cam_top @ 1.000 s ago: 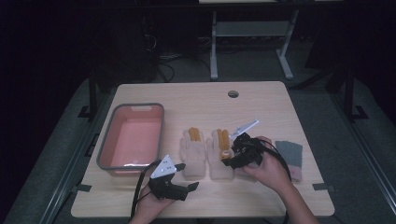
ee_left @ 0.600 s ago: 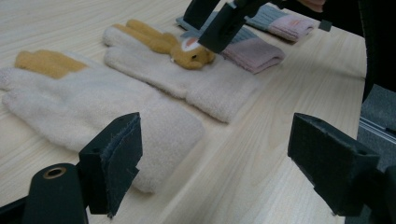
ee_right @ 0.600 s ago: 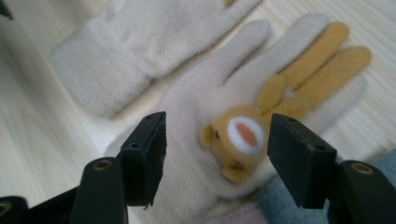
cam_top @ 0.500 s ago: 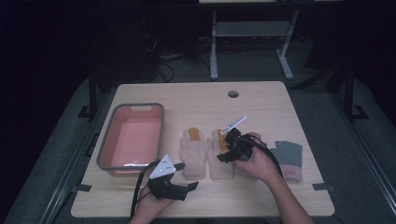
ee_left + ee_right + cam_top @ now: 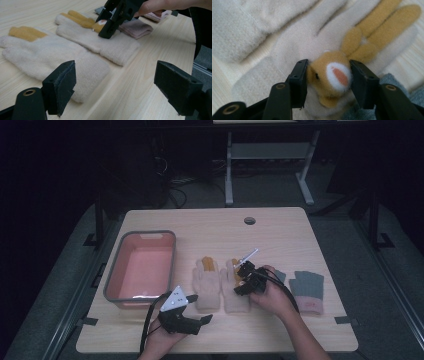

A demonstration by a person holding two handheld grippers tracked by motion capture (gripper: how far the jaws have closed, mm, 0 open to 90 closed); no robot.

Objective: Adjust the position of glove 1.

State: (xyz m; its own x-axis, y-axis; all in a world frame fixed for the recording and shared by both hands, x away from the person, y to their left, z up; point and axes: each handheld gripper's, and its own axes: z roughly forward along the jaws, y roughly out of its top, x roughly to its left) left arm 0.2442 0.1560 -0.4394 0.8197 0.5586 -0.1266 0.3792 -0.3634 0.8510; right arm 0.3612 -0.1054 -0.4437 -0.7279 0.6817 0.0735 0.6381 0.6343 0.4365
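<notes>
- Cream fleece glove with tan rabbit face (image 5: 332,77) lying flat mid-table, right one of the pair; twin cream glove (image 5: 207,284) just beside it on the left.
- Right gripper (image 5: 243,279) lower than a second ago and now down on the rabbit glove; jaws just been closing, rabbit face between them.
- Right gripper view: both pads hard up against the sides of the rabbit face, plush bulging slightly (reads as a grip just made, not yet a firm one).
- Judged meaning: pick-up of this glove starting; lift not yet begun, glove flat on the wood.
- Left gripper (image 5: 186,316) parked at the near table edge, same spot as a second ago; jaws wide apart, nothing between them, twin glove lying ahead.
- Pink tub with grey rim (image 5: 113,280) at far left, nothing inside (probable destination, a guess).
- Grey-and-pink gloves (image 5: 306,290) to the right of the right hand, one partly under it.
- Possible snags: grip on the plush face alone, so glove likely to dangle; twin glove touching or nearly so, could drag along.
</notes>
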